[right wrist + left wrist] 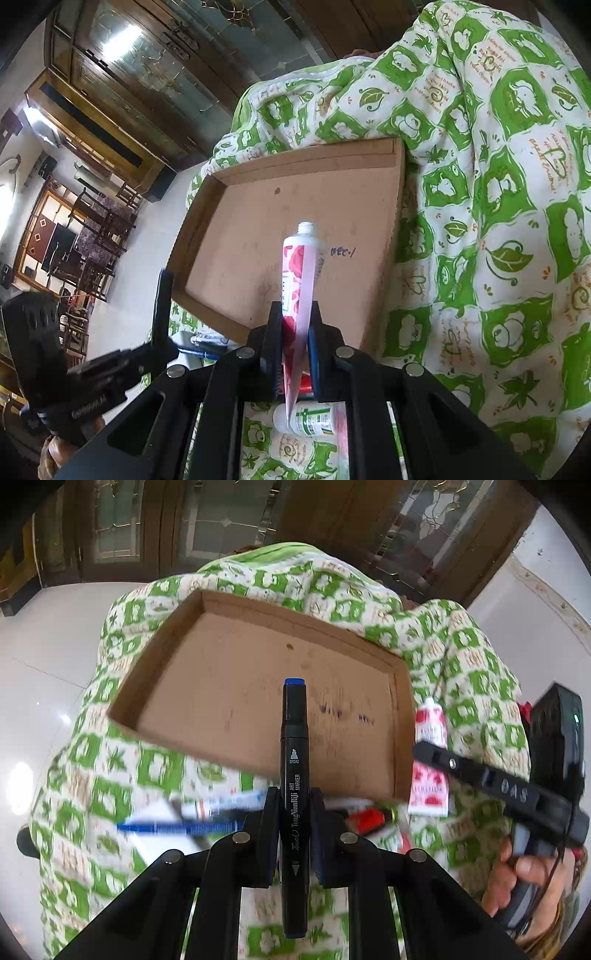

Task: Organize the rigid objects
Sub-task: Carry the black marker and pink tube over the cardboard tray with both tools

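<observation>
Left gripper (294,834): your fingers are clenched on a black art marker (294,775), gripping it around the middle of its barrel.
Marker: it points forward along the fingers, its blue-tipped cap over the near edge of the cardboard tray (155,657).
Right gripper (294,350): your fingers are clamped on a pink-and-white tube (299,273), near its flat crimped end.
Tube: it stands tilted with its open neck, no cap on it, aimed toward the tray's floor; in the left view it shows just beside the tray's right wall.
Tray: a shallow brown cardboard box resting on the green-and-white patterned blanket (498,221), with some dark pen marks on its floor and nothing lying in it.
Near the tray's front edge: a blue pen (177,828) lies on the blanket, blurred; a small white bottle with a green label (310,419) lies below your right gripper.
Red items beside them: too blurred to tell.
</observation>
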